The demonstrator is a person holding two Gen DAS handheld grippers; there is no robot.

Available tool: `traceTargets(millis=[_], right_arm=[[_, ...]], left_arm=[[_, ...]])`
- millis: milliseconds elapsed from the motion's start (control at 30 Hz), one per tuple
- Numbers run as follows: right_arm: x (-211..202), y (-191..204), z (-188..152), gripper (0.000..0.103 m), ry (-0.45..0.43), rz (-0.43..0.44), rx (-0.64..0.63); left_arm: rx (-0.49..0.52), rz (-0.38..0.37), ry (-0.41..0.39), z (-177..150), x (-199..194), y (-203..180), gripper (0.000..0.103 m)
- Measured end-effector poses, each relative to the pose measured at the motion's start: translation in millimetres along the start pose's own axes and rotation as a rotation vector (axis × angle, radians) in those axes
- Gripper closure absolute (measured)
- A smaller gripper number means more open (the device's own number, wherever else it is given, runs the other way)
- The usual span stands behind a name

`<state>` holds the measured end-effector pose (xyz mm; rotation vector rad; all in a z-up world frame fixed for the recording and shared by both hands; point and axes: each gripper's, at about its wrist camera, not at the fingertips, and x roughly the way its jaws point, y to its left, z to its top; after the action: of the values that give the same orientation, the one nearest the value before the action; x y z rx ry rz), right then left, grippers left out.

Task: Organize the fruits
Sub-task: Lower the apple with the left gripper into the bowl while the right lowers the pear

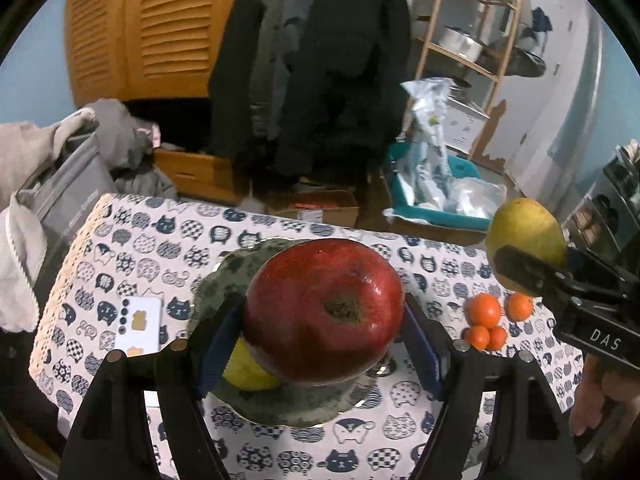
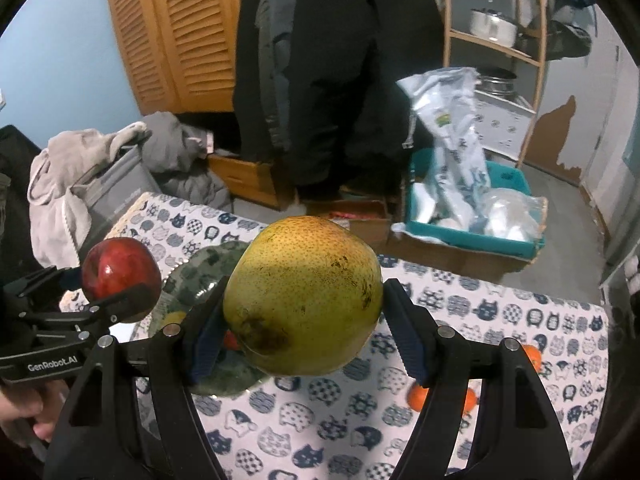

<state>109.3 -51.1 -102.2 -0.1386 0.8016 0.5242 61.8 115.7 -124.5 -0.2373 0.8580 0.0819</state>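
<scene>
My left gripper (image 1: 324, 308) is shut on a big red apple (image 1: 320, 320), its blue pads pressing on both sides. The apple hangs over a green patterned plate (image 1: 232, 276) that holds a yellow fruit (image 1: 248, 372). At the right edge my right gripper (image 1: 532, 264) grips a yellow-green pear (image 1: 524, 228). Several small oranges (image 1: 484, 310) lie on the cat-print tablecloth beside the plate. In the right wrist view the pear (image 2: 304, 280) sits between the pads of the right gripper (image 2: 304, 300), with the apple (image 2: 116, 268) and the plate (image 2: 200, 276) to the left.
A white card (image 1: 140, 328) lies on the cloth left of the plate. Beyond the table's far edge stand a teal tray (image 1: 440, 216) of plastic bags, cardboard boxes and a grey bin with clothes (image 1: 72, 200). A hand (image 2: 24, 412) holds the left gripper's handle.
</scene>
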Motion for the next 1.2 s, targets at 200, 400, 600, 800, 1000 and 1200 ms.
traceTargets(millis=[200, 400, 600, 800, 1000, 1200], right_arm=[[30.8, 20.9, 5.9, 0.03, 0.038, 0.036, -0.015], [67.3, 35.0, 8.3, 0.03, 0.092, 0.071, -0.011], [104.2, 40.3, 10.2, 0.03, 0.146, 0.094, 0.013], [135.5, 44.4, 10.3, 0.03, 0.194, 0.114, 0.024], [154.6, 47.1, 5.6, 0.03, 0.23, 0.115, 0.025], [163.7, 46.9, 3.6, 0.03, 0.245, 0.116, 0.03]], left_arm=[[-0.036, 0.029, 0.031, 0.1, 17.9, 26.4, 0.025], [-0.065, 0.057, 0.069, -0.1, 41.5, 47.7, 0.025], [-0.095, 0.078, 0.109, -0.4, 68.2, 66.9, 0.025], [-0.111, 0.092, 0.141, -2.4, 92.1, 80.6, 0.025], [-0.139, 0.085, 0.199, -10.8, 118.1, 92.5, 0.025], [-0.169, 0.076, 0.257, -20.1, 140.9, 99.2, 0.025]])
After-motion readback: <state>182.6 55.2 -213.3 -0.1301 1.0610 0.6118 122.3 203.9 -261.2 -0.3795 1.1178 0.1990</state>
